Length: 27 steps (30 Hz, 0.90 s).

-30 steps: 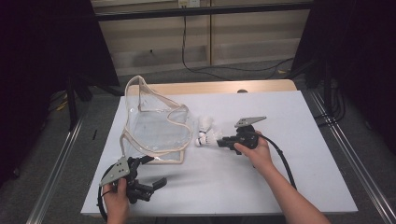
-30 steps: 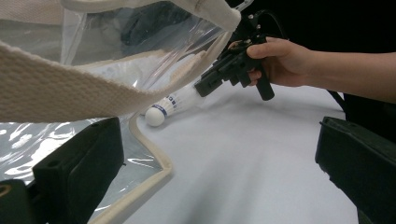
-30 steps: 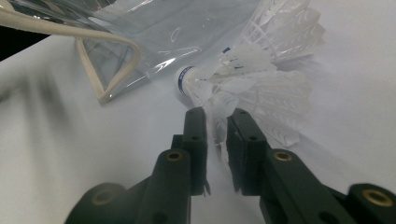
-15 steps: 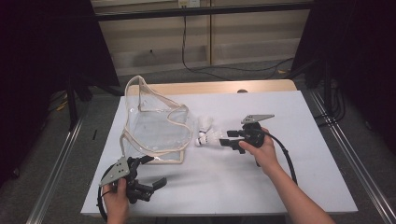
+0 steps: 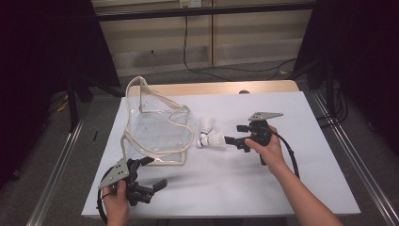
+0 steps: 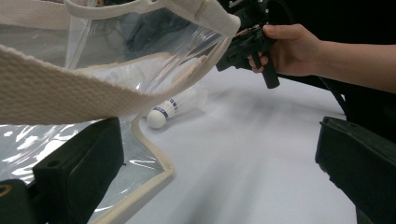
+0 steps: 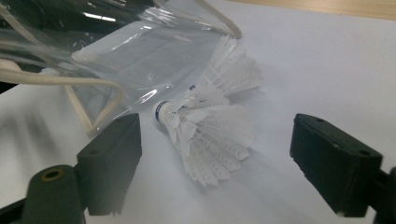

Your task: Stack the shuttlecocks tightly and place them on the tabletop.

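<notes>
The clear bag [image 5: 157,129] blocks the desk's [image 5: 301,179] left-centre. Two shuttlecocks [image 5: 211,138] lie just beside it. Bare desk stretches right and front.

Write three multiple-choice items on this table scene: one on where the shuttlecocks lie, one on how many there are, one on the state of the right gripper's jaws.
1. Where do the shuttlecocks lie?
A. Inside the clear bag
B. On the white table beside the clear bag
C. On the floor

2. How many shuttlecocks are there?
A. Two
B. Four
C. Six

3. How do the right gripper's jaws stand?
A. Shut on a shuttlecock
B. Shut on the bag's strap
C. Open, nothing pressed between them

Answers: 1 B, they rest on the table just right of the clear bag, outside it. 2 A, the right gripper view shows two feathered skirts side by side. 3 C, the right gripper has just been opening and its jaws stand apart, clear of the near shuttlecock.
</notes>
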Available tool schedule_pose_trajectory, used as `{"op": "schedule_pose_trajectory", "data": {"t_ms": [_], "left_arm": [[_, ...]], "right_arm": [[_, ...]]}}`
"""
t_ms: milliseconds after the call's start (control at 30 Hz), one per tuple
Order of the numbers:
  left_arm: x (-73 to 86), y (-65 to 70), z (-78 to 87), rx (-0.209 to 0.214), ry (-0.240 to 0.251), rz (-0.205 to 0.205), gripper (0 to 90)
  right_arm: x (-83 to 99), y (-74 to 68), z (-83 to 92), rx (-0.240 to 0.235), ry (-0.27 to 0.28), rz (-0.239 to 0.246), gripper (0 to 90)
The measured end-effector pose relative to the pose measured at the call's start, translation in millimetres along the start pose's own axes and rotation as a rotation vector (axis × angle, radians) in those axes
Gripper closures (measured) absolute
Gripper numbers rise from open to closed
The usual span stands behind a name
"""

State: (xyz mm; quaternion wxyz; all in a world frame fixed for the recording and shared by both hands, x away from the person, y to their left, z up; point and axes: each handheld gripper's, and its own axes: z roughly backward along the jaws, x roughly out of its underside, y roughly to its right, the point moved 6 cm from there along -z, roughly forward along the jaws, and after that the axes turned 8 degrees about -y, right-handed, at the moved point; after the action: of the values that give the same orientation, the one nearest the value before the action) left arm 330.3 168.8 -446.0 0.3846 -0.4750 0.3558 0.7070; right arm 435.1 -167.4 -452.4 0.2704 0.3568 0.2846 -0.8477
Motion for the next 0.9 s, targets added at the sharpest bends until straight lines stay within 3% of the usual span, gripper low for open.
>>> {"op": "schedule_pose_trajectory", "data": {"t_ms": [300,733,900], "left_arm": [[-0.8,1.5,-3.1,0.005,-0.002,-0.002,1.3],[0.8,1.4,0.7,-0.004,-0.001,0.002,1.3],[1.1,2.6,0.0,0.000,-0.005,0.000,1.3]], "right_arm": [[-7.7,6.4,7.4,0.045,0.015,0.000,7.7],[-17.9,7.0,0.1,0.054,0.005,0.028,5.9],[-20.3,11.1,-0.9,0.047,0.007,0.009,5.8]]}}
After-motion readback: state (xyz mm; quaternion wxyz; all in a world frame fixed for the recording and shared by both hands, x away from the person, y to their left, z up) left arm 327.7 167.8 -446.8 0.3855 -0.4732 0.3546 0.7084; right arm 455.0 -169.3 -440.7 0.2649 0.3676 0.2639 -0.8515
